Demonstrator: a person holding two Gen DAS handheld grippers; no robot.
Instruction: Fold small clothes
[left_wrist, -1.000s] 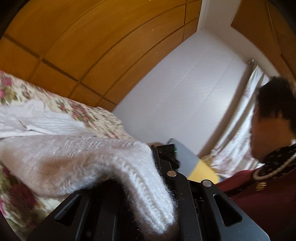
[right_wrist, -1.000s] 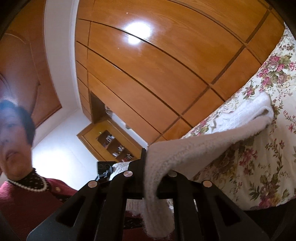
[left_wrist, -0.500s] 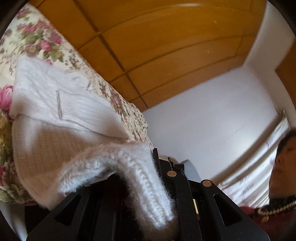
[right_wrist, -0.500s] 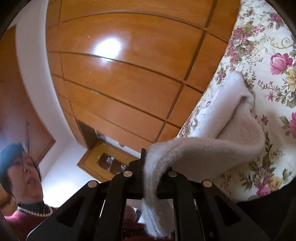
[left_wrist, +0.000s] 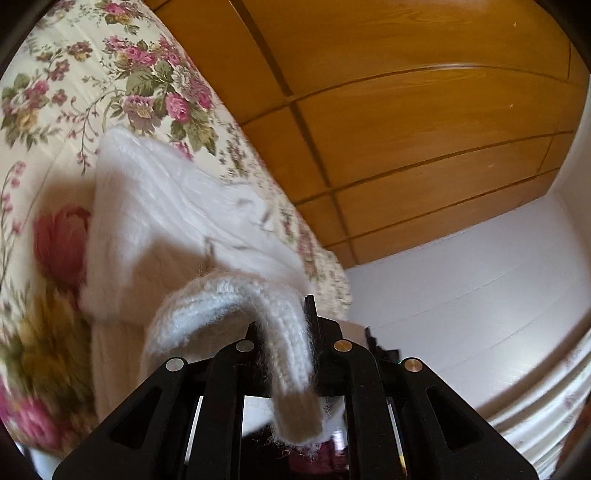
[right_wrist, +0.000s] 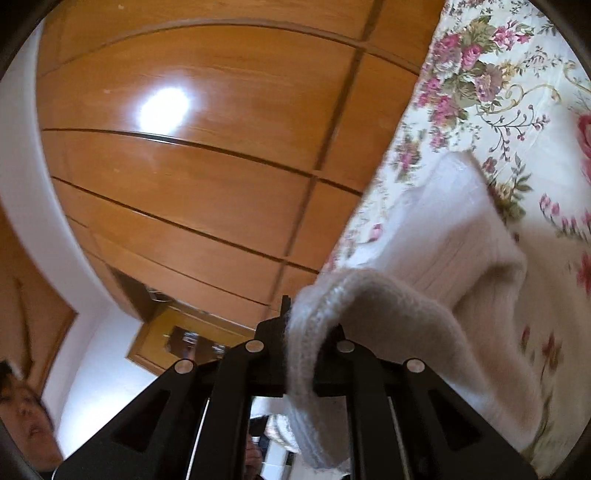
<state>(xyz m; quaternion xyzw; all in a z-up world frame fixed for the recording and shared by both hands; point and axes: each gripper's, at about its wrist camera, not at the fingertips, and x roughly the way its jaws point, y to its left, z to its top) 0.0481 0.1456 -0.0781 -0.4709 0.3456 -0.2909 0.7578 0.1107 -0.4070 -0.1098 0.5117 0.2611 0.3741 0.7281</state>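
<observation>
A fluffy white knitted garment lies on a floral bedspread. Its ribbed edge runs up into my left gripper, which is shut on it, and a loose end hangs down between the black fingers. In the right wrist view the same white knit rests on the bedspread, and another ribbed edge loops into my right gripper, also shut on it. Both views are tilted, with the bed seen from low down. The fingertips are buried in the wool.
Wooden panelled wardrobe doors rise behind the bed. A white wall and a pale curtain are at the right of the left view. A person's head shows at the lower left of the right view, near a wooden cabinet.
Both grippers have rolled and dropped closer to the bed, carrying the knit edges over the garment. The bedspread fills more of each view, and the person has slid toward the frame edges.
</observation>
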